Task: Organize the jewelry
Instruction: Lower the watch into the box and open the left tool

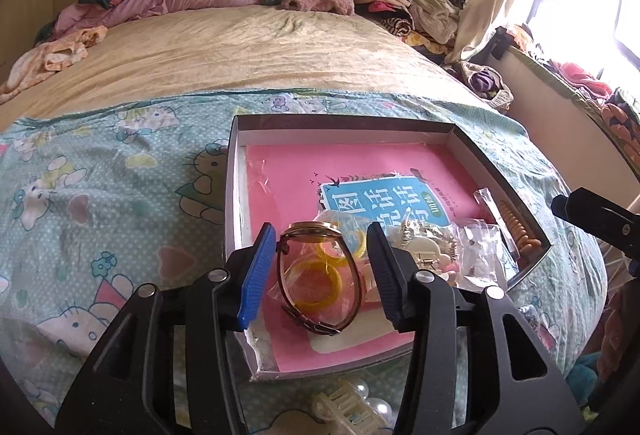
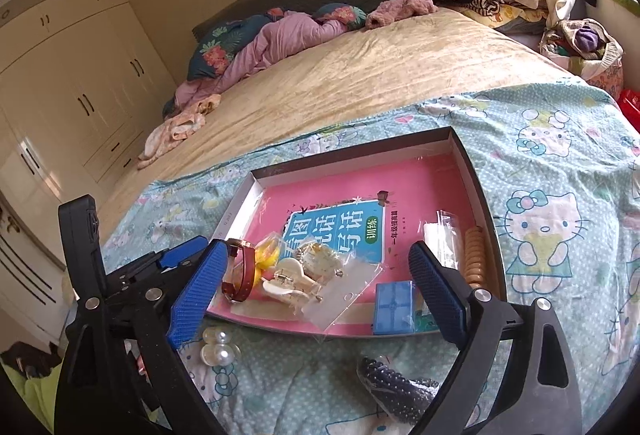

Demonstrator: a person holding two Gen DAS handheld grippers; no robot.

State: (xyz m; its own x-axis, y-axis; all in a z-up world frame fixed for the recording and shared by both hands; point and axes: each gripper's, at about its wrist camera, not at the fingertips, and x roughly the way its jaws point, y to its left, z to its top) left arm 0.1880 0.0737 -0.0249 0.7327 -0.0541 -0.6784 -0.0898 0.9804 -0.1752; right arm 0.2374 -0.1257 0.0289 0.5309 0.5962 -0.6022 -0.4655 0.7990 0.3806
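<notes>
— Left gripper (image 1: 322, 267)?
— Spread wide over the near-left corner of the shallow box (image 1: 496, 171). Brown-strapped watch (image 1: 318, 275) between the two pads, standing on edge; contact with either pad not clear. Yellow rings in a clear bag (image 1: 320, 277) showing through the strap loop.

— Right gripper (image 2: 316, 289)?
— Also spread, empty, poised above the box's near edge. Below and between its fingers: cream hair claw (image 2: 290, 285), clear packets (image 2: 346, 293), blue cube (image 2: 394, 307). Watch just beside its left pad, apart from it.

— Outside the box?
— Pearl clip (image 2: 218, 349) on the cartoon-print sheet (image 2: 540, 163), just off the near-left corner. Dark beaded piece in plastic (image 2: 396, 387) lower, near the right finger. Orange bead strand (image 2: 474, 259) along the box's right wall.
</notes>
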